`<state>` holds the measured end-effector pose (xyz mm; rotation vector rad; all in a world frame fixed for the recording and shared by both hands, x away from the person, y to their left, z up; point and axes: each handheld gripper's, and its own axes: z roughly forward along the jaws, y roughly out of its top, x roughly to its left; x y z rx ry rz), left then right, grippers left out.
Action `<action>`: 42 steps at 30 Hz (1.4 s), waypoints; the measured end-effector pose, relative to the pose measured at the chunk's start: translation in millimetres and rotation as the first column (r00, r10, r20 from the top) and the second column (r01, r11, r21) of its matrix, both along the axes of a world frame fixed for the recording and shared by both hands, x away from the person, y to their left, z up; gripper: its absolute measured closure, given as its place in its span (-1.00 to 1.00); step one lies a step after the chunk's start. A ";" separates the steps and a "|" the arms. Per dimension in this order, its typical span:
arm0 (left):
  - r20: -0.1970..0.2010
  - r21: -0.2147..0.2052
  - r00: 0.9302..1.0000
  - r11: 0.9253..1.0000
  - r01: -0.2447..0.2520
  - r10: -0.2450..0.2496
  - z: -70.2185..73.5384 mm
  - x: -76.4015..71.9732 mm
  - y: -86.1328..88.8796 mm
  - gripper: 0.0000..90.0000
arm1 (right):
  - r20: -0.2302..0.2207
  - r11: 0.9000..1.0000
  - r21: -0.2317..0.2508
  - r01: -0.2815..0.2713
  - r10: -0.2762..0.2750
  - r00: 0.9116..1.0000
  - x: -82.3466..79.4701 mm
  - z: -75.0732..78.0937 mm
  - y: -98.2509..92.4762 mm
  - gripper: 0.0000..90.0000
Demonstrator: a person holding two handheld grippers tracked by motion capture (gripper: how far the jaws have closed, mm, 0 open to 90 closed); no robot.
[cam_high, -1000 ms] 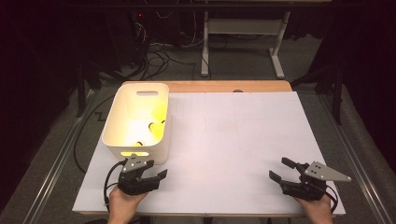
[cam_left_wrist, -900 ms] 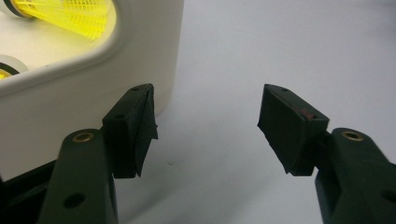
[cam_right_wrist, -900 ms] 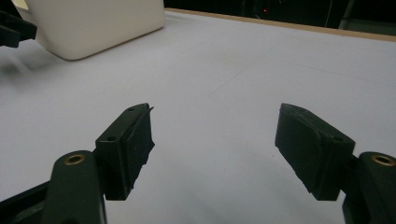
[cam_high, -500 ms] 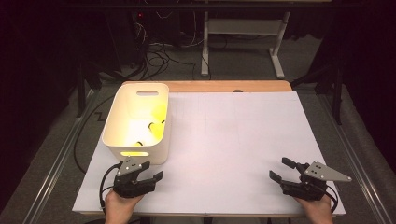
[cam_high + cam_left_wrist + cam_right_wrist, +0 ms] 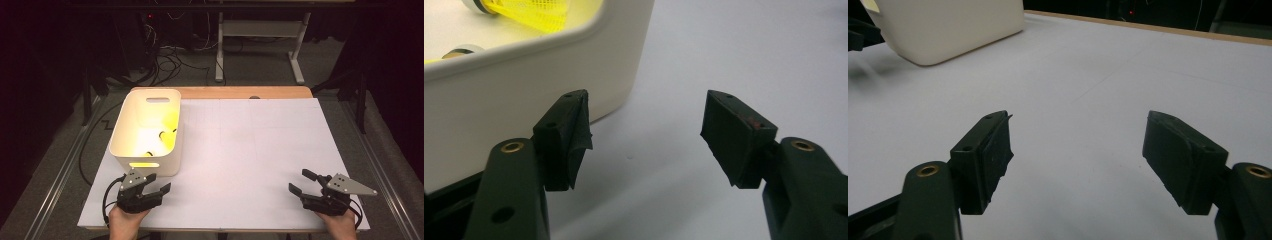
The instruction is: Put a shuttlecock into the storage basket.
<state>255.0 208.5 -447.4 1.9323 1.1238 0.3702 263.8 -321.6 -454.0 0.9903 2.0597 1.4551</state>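
Note:
A cream plastic bin (image 5: pixel 129 150) stands at the left of the white-covered table (image 5: pixel 250 145). Inside it lie yellow mesh items (image 5: pixel 167 122) with dark ring-like parts. My left gripper (image 5: pixel 159 182) is held just in front of the bin's near wall, open and with nothing between its jaws. Along the left gripper (image 5: pixel 646 130) I see the bin's wall (image 5: pixel 524 85) close at the left and yellow mesh (image 5: pixel 534 12) over its rim. My right gripper (image 5: pixel 298 180) rests open near the front right edge. Its own view (image 5: pixel 1078 145) looks across bare sheet toward the bin (image 5: pixel 948 25).
A wooden strip (image 5: pixel 240 92) borders the table's far edge. Metal rails (image 5: pixel 60 175) run along both sides. Behind the table, cables (image 5: pixel 165 57) and a grey stand frame (image 5: pixel 260 30) sit on the dark floor.
My left gripper has drawn back slightly toward the front left edge, away from the bin. The right gripper has stayed where it was.

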 end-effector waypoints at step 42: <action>0.048 -0.068 0.995 0.994 -0.082 0.085 -15.1 -9.7 37.3 -0.17 | -0.003 0.999 0.035 0.022 -0.022 1.000 -14.5 1.9 -7.0 -0.38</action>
